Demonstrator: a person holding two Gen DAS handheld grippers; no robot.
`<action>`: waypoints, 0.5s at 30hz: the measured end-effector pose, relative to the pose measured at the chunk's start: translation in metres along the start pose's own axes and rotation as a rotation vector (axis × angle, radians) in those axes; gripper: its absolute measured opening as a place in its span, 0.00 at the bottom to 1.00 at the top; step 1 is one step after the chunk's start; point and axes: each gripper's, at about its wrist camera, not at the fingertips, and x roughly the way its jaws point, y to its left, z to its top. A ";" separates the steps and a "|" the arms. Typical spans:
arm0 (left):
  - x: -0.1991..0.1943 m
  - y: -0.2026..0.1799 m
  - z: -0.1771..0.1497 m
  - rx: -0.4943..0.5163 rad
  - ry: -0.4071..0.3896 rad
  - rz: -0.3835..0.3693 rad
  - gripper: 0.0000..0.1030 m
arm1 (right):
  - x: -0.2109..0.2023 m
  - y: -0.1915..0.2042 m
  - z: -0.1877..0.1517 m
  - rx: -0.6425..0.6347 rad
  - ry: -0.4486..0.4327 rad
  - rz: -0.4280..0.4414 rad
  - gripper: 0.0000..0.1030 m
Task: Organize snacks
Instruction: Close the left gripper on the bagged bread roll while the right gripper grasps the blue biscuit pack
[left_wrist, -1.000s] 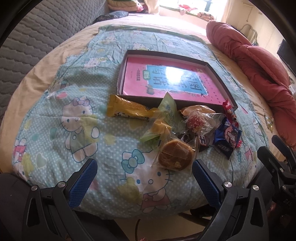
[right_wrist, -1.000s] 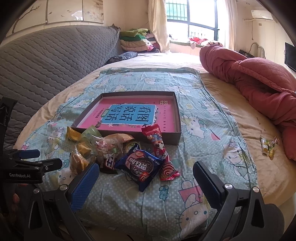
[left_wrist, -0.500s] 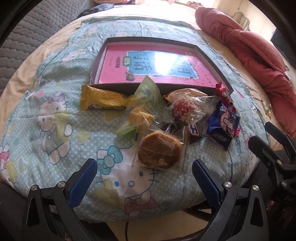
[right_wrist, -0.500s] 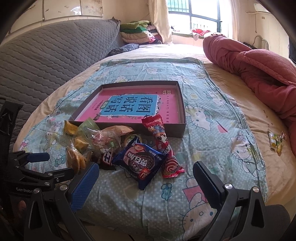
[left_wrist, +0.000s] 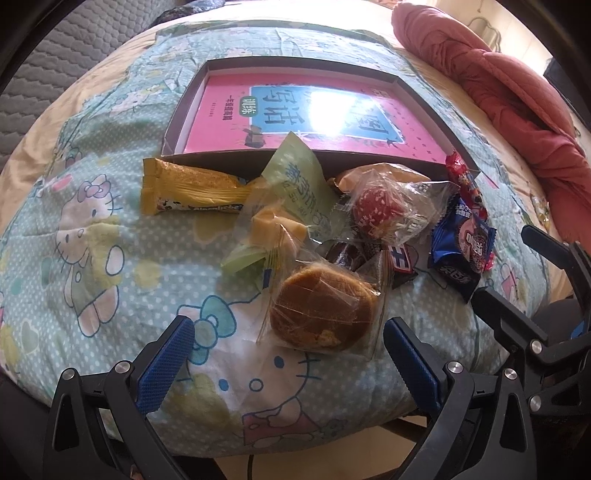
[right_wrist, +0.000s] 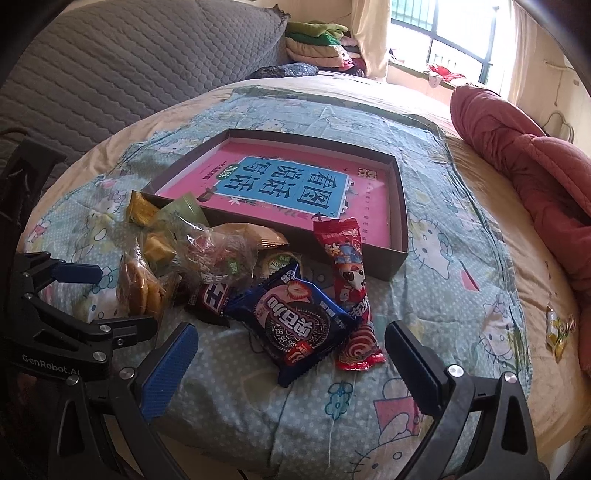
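Note:
Several wrapped snacks lie piled on a cartoon-cat blanket in front of a shallow dark box (left_wrist: 421, 92) lined with a pink book. My left gripper (left_wrist: 288, 363) is open, just short of a round brown cake in clear wrap (left_wrist: 321, 308). Behind it lie a yellow bar (left_wrist: 188, 192), a green packet (left_wrist: 295, 184) and a red sweet in clear wrap (left_wrist: 376, 210). My right gripper (right_wrist: 291, 362) is open, its fingers on either side of the near end of a blue cookie pack (right_wrist: 295, 317). A red stick packet (right_wrist: 347, 273) leans on the box (right_wrist: 400, 221).
A red quilt (right_wrist: 535, 166) is bunched along the right of the bed. One small yellow packet (right_wrist: 559, 328) lies apart at the right edge. A grey padded headboard (right_wrist: 129, 55) stands on the left. The bed's front edge drops off just below both grippers.
Both grippers have moved forward and down toward the snack pile, which looms larger. The snacks and the box have not shifted.

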 end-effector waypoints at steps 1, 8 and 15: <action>0.000 0.001 0.000 -0.003 -0.002 -0.003 0.99 | 0.001 0.002 0.001 -0.016 0.000 -0.006 0.99; 0.001 0.000 0.002 0.009 -0.006 0.009 0.99 | 0.006 0.008 0.007 -0.136 -0.022 -0.053 0.99; 0.005 -0.004 0.003 0.036 -0.004 -0.004 0.99 | 0.024 0.015 0.012 -0.280 -0.024 -0.077 0.89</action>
